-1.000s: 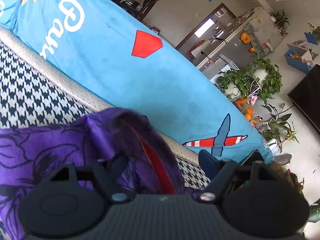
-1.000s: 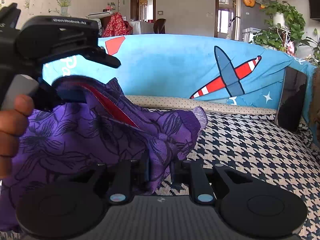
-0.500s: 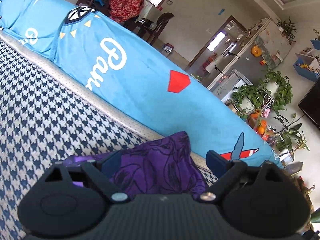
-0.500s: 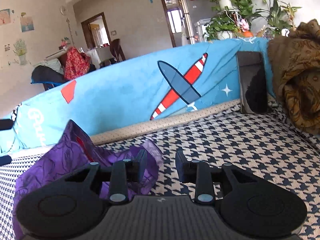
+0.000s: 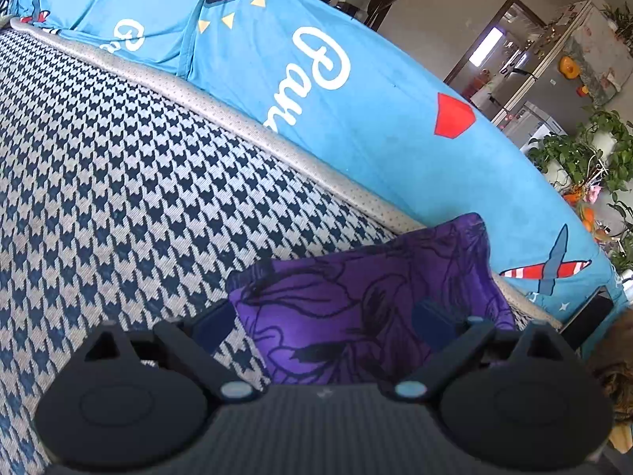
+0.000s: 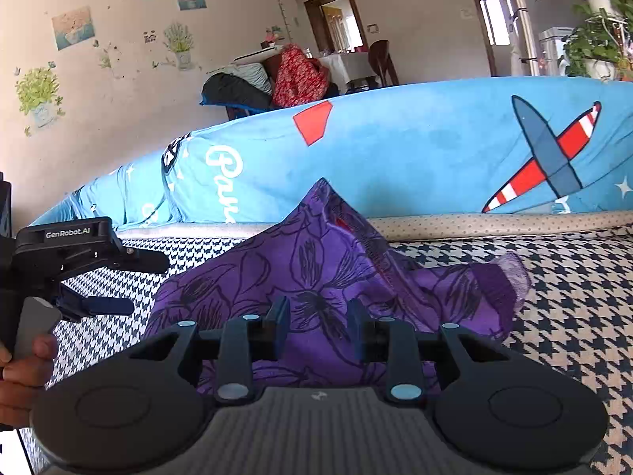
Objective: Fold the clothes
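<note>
You face a sofa whose houndstooth seat runs beneath a blue cover printed with an aeroplane and white lettering. On the seat, close to the backrest, lies the purple floral garment, bunched into a peak with a red inner lining showing. Your left gripper hovers over the garment's nearer corner, its jaws wide and opening, with cloth lying below the gap and neither pad pressing it. Your right gripper sits low over the garment, jaws parted a little, cloth seen between them but not clamped. At the right view's left edge, a hand grips the left gripper's handle.
</note>
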The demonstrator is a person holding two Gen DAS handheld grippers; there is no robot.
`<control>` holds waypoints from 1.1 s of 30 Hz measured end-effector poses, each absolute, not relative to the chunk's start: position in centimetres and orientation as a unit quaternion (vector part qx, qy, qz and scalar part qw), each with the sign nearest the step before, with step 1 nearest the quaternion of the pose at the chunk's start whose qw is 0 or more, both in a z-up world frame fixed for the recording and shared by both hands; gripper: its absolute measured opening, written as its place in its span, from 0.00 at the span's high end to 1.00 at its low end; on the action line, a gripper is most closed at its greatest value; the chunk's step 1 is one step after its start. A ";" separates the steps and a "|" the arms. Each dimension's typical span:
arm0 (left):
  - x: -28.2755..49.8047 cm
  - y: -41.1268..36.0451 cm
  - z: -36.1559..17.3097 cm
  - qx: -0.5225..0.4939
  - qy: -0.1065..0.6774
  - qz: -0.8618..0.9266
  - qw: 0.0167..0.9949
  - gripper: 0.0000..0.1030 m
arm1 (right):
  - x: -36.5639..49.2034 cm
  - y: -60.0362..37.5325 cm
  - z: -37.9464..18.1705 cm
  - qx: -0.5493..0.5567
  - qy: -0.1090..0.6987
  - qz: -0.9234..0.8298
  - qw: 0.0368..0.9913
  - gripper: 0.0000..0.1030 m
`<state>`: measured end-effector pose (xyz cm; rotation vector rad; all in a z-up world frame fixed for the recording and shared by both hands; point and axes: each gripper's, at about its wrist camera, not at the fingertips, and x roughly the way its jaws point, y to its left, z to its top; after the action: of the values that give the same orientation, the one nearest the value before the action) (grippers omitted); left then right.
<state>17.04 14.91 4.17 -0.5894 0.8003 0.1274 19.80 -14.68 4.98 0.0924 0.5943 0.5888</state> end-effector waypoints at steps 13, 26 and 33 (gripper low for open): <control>18.2 15.5 1.9 -0.294 0.417 0.094 0.855 0.05 | 24.0 -13.0 3.4 0.066 0.290 0.245 0.923 0.72; 19.2 15.0 1.2 -0.288 0.426 0.104 0.851 0.00 | 28.1 -13.8 1.6 0.140 0.328 0.171 0.919 0.72; 19.1 14.7 2.4 -0.266 0.406 0.111 0.867 0.00 | 27.3 -16.4 4.2 0.193 0.305 0.143 0.922 0.67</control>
<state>19.14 14.65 2.44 -0.5560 0.8494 0.2317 27.27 -16.37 4.18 0.3962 0.6263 0.2946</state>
